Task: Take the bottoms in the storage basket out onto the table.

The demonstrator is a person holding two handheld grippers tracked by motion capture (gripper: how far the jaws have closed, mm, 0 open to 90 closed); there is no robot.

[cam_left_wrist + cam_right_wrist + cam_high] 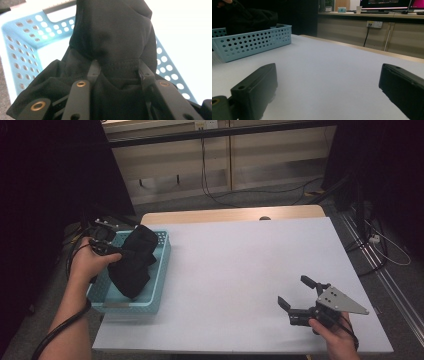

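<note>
A black cloth [134,261] hangs over a light blue perforated basket [158,270] at the table's left edge. My left gripper [120,252] is shut on the cloth and holds it above the basket. In the left gripper view the black cloth [112,37] bunches between the jaws, with the basket [22,52] below it. My right gripper [295,294] rests near the table's front right, open, with nothing between its jaws. In the right gripper view the basket [249,42] stands far to the left, and the dark cloth [252,17] rises above it.
The white table top [240,265] spreads between the basket and the right gripper. Cables [215,180] run over the floor behind the table. Dark curtains stand on both sides. A desk with monitors [387,5] is far behind.
</note>
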